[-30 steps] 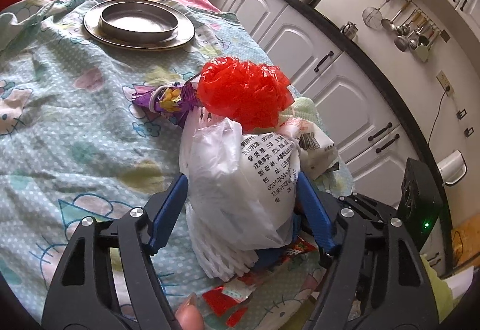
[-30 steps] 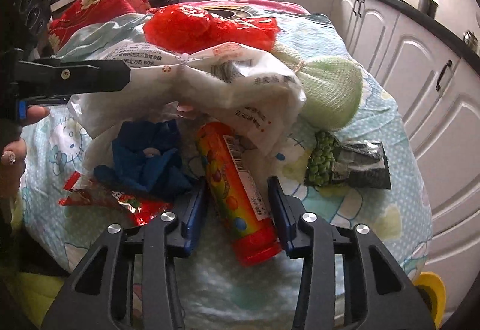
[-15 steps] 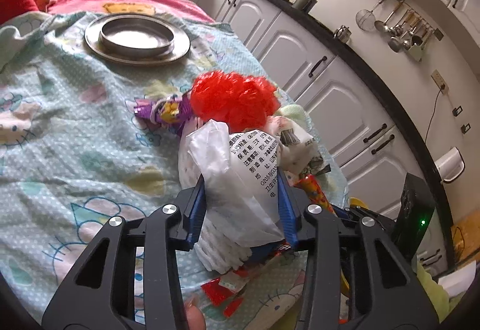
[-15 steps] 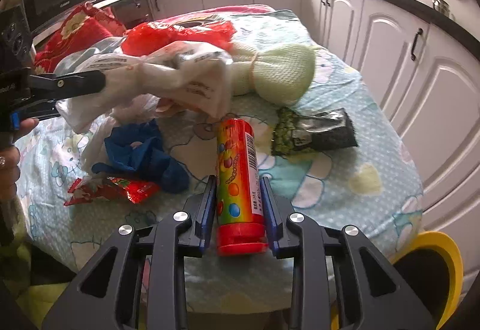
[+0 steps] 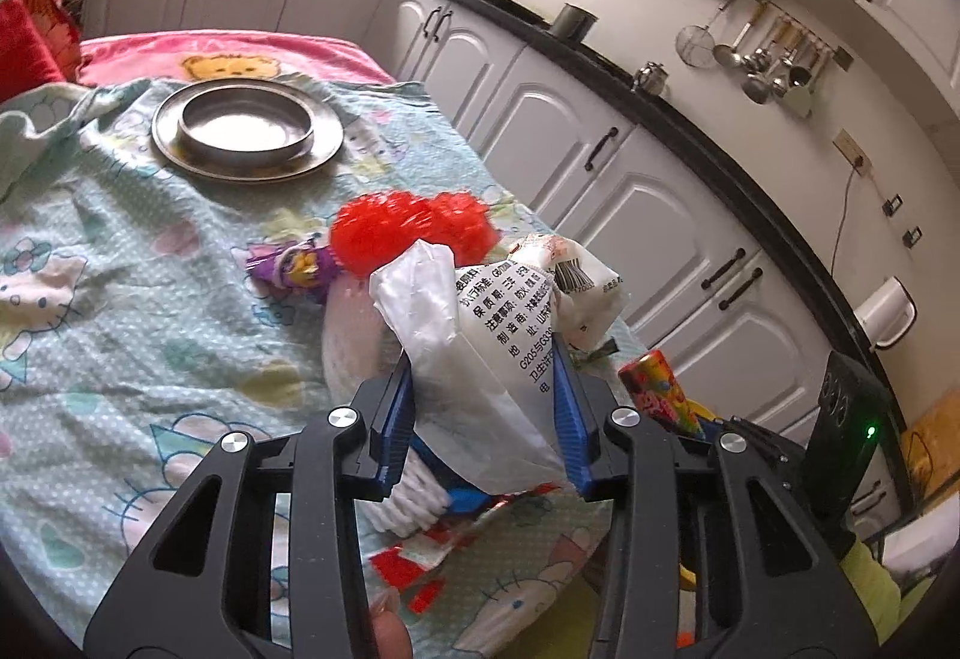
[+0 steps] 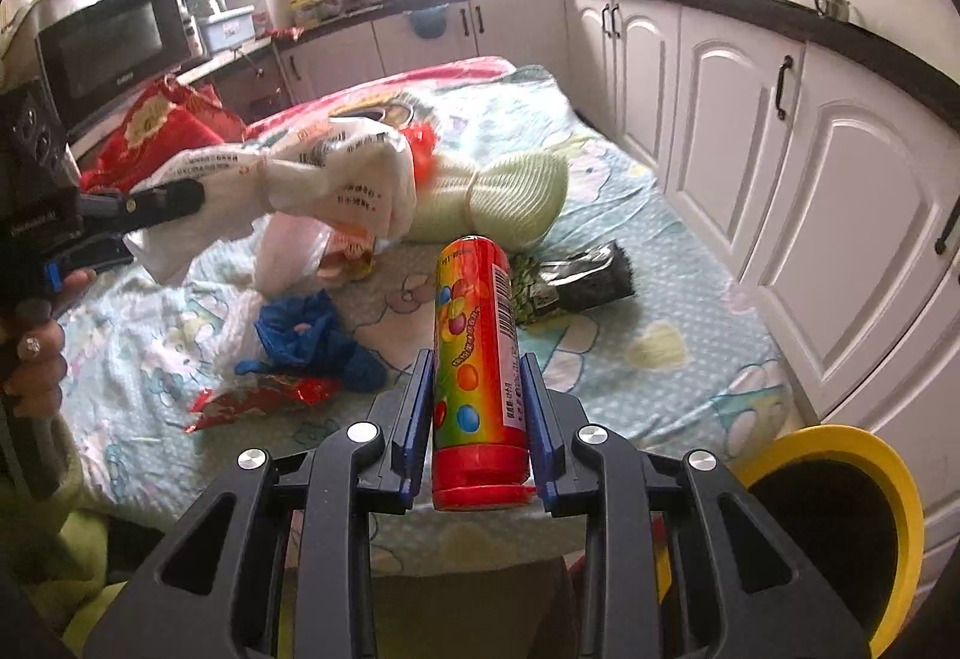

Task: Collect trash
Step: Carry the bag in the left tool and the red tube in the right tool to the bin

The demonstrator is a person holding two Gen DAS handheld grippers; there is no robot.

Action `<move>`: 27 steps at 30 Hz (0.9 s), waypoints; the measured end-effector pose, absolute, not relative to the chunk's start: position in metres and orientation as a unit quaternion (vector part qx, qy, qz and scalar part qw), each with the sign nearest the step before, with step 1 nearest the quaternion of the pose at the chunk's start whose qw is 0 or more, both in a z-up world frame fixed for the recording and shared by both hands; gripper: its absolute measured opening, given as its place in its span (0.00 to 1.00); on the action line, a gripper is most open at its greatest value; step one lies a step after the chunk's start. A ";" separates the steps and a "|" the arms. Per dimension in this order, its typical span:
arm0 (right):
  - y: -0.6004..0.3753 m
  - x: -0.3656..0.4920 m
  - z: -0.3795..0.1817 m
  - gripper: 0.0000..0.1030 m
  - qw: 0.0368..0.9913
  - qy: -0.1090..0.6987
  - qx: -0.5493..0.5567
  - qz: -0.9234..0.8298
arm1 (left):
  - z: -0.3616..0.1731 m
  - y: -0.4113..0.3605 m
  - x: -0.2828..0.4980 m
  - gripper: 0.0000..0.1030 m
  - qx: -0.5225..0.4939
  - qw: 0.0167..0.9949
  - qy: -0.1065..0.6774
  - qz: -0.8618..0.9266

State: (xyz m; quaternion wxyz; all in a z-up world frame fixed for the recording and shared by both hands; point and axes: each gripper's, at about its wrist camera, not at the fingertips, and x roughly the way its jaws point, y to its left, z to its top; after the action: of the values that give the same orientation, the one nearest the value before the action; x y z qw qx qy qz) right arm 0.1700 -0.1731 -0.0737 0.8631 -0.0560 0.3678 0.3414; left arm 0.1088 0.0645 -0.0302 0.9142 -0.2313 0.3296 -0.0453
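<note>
My left gripper (image 5: 483, 377) is shut on a white plastic bag (image 5: 510, 323) printed with black text, lifted off the cloth-covered table (image 5: 120, 299). My right gripper (image 6: 477, 407) is shut on a red candy tube (image 6: 477, 359) with coloured dots, held up above the table's near edge. The same tube (image 5: 657, 389) shows at the right in the left wrist view. A red mesh wad (image 5: 408, 233) and a purple wrapper (image 5: 294, 266) lie beyond the bag. A blue wad (image 6: 312, 338), a red wrapper (image 6: 264, 398), a pale green mesh (image 6: 498, 197) and a dark snack packet (image 6: 576, 281) stay on the cloth.
A metal bowl on a plate (image 5: 246, 125) stands at the table's far end. A yellow-rimmed bin (image 6: 840, 509) sits below the table's right corner. White cabinets (image 6: 840, 191) run close along the right side. A person's hand (image 6: 30, 353) holds the left gripper.
Both grippers closed on their loads and rose. The white bag came up off the table in the left one. The candy tube was lifted and swung upright toward the near edge in the right one.
</note>
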 end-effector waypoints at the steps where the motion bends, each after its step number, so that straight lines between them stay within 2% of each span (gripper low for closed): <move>1: -0.178 0.168 -0.070 0.26 0.866 0.364 -0.052 0.340 | -0.029 0.062 0.109 0.32 -0.229 0.915 0.329 -0.047; 27: -0.259 0.151 -0.036 0.26 0.907 0.326 0.019 0.265 | -0.019 0.003 0.109 0.32 -0.173 0.925 0.326 -0.095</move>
State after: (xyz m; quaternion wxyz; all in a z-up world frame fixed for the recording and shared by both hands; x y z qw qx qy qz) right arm 0.1513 -0.2592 -0.0364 0.9074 0.0187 0.3257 0.2648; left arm 0.1088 0.0025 -0.0185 0.9245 -0.1725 0.3263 -0.0946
